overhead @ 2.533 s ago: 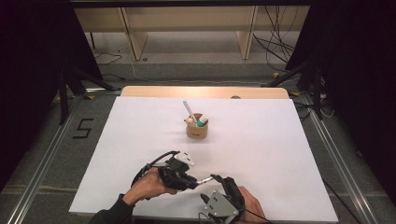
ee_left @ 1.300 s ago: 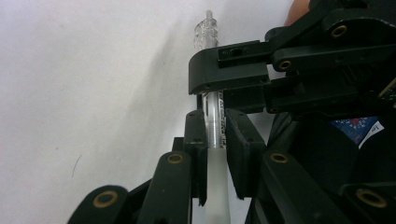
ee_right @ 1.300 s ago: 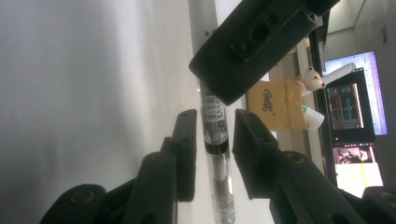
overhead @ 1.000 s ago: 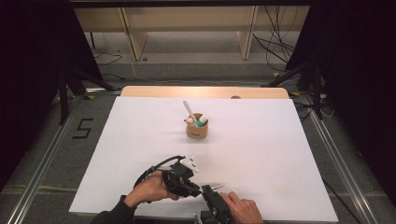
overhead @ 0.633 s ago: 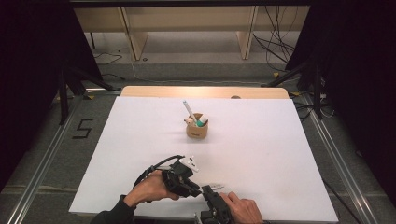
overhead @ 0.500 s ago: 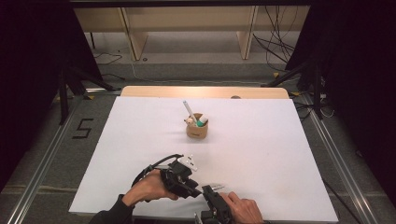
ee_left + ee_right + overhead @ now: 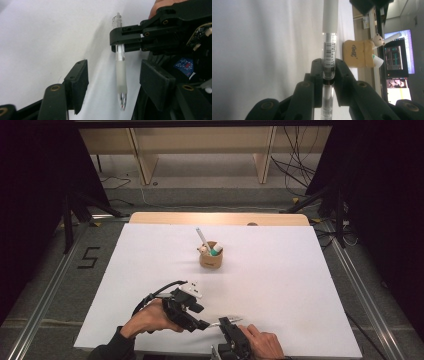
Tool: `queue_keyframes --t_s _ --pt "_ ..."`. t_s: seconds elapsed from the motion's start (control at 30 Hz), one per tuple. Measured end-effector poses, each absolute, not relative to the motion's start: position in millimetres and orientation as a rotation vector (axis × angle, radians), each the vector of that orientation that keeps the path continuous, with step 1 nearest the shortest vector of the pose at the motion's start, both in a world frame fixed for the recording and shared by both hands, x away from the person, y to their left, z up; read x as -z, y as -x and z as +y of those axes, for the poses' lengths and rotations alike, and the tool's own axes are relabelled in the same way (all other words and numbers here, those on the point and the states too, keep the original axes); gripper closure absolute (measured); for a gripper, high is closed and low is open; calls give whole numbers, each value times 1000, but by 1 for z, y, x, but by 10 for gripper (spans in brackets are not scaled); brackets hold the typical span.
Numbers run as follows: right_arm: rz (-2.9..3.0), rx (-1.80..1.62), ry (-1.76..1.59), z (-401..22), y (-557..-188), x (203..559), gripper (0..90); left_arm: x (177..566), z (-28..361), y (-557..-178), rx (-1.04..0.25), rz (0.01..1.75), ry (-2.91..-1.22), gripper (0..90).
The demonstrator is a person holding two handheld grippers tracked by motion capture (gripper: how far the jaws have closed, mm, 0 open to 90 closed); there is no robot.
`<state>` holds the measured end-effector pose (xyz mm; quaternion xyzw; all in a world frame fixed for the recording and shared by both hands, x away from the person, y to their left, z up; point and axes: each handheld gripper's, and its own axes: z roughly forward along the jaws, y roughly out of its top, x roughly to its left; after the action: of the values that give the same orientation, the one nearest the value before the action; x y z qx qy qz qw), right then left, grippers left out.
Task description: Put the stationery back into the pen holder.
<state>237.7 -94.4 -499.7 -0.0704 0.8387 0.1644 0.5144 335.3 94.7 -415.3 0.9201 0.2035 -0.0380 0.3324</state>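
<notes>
A clear pen (image 7: pixel 120 72) with a frosted grip and a silver tip hangs over the white table near its front edge. My right gripper (image 7: pixel 329 65) is shut on the barrel of the pen (image 7: pixel 329 50), as seen from the left gripper view at the right gripper (image 7: pixel 126 41). My left gripper (image 7: pixel 116 77) has just been opening. Its jaws stand apart on either side of the pen's grip without touching it. In the high view the left gripper (image 7: pixel 202 324) and the right gripper (image 7: pixel 230 326) meet at the pen (image 7: pixel 226 321).
A tan cup (image 7: pixel 211 256) holding a white pen and small items stands mid-table, also in the right gripper view as the cup (image 7: pixel 358 57). The white table sheet (image 7: pixel 280 270) stretches around it. The front edge lies just under both hands.
The right hand has drawn back toward the front edge since the earliest frame. The left hand has shifted slightly away from the pen in the last half second.
</notes>
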Motion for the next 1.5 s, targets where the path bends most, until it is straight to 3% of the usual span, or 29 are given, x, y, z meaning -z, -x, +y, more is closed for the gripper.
queue_keyframes --t_s 0.6,1.03,1.5 --pt "2065 -555 -20 -109 -250 483 795 419 131 -340 -18 638 -2216 276" --pt "2082 -624 -166 -126 -269 471 798 424 144 -336 -71 677 -2114 252" --pt "2132 -1303 -773 -156 -319 441 798 453 162 -326 -135 727 -2016 223"
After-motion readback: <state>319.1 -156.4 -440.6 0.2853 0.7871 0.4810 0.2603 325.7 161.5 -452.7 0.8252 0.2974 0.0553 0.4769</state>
